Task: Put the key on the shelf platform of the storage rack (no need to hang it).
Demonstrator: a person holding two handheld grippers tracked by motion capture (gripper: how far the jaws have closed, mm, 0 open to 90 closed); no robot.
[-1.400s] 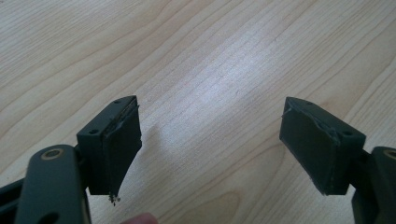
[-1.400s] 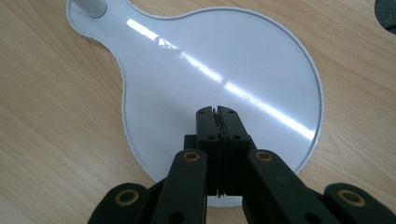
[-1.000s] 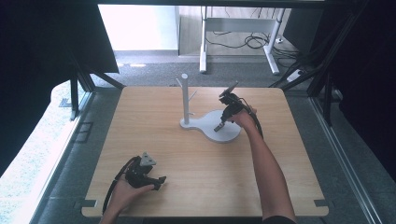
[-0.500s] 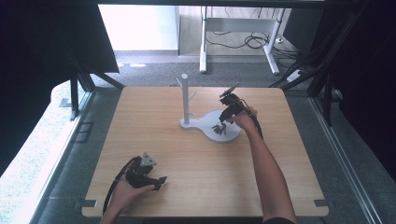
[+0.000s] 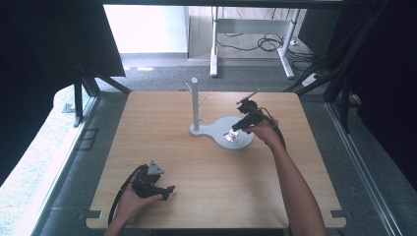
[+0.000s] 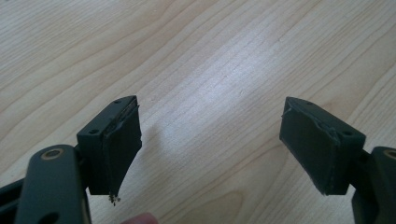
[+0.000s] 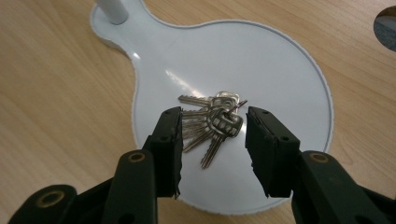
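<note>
So compared to a second ago, the right gripper [image 5: 235, 132] has just been opening its jaws, and it's backed up a little off the white stand's round tray [image 7: 280, 79]. The bunch of keys [image 7: 212, 122] isn't pinched anymore: in the right gripper view it lies flat on the tray, seen between the 2 black pads but apart from both, so that grip is let go. The left gripper [image 5: 167, 189] hasn't budged, parked near the front left of the table with its jaws spread wide and only bare wood between them.

The keys themselves: a handful of silver ones fanned out on 1 ring, blades pointing mostly toward the gripper, catching a bit of glare. They sit roughly in the middle of the round tray, well inside its raised rim.

The stand is glossy white, with an upright post [image 5: 194, 103] at the narrow end that has a couple of short pegs.

The table [image 5: 162, 128] is light wood with a visible grain. Around it there's grey carpet, black curtains on both sides, a bright patch of floor at the far end, and the legs of a white desk [image 5: 248, 46] with cables trailing under it.
</note>
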